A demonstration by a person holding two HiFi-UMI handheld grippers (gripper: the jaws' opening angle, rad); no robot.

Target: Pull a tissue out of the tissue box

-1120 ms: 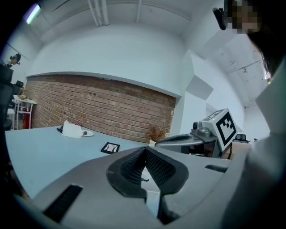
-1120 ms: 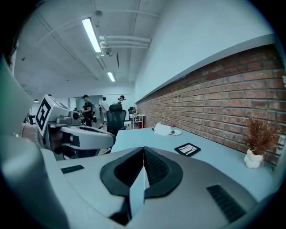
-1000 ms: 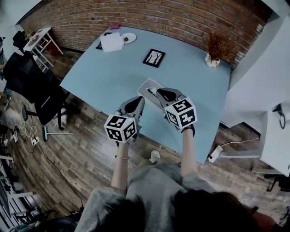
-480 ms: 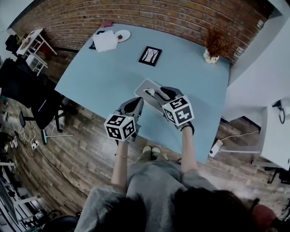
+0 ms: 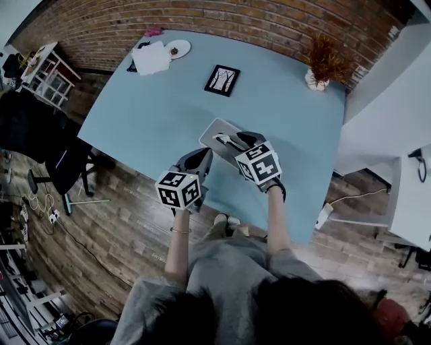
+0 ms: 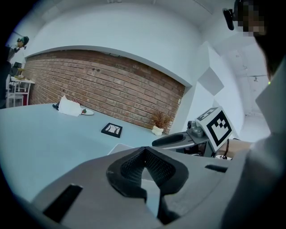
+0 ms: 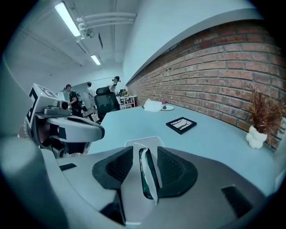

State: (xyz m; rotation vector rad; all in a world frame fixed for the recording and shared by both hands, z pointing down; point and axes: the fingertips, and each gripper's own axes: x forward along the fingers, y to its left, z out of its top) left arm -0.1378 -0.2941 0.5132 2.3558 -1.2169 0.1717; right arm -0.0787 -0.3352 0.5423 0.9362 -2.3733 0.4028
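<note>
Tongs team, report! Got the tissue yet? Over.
Right tongs just opened, tissue showing in the gap, not pinched. Left tongs shut, empty. Tissue box on table, nothing blocking.

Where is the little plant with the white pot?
In the head view, the plant stands at the far right corner of the blue table, by the brick wall, right of the black picture frame.
</note>
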